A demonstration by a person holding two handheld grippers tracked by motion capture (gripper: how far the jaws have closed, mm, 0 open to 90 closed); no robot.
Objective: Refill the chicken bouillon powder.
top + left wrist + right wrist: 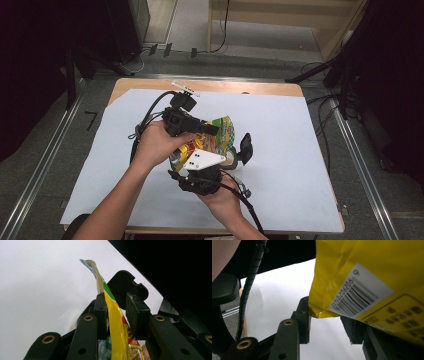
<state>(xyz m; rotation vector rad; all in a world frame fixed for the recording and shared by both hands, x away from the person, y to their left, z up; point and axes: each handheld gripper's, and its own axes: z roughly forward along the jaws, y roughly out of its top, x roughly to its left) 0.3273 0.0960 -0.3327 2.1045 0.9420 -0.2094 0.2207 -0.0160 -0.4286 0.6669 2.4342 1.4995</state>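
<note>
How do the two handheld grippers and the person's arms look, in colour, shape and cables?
Both grippers are black, with flat rectangular jaws and brass-coloured rivets. The left gripper trails a black cable; the right gripper carries a white three-cornered plate with dark dots and its own black cable. Forearms are bare, no sleeves visible.

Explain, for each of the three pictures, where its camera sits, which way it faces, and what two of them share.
High view: above the table, facing down on both hands around the yellow packet.
Left gripper view: on the left claw, facing along its jaws at the packet's edge.
Right gripper view: on the right claw, under the packet's barcode.
All share the packet.
</note>
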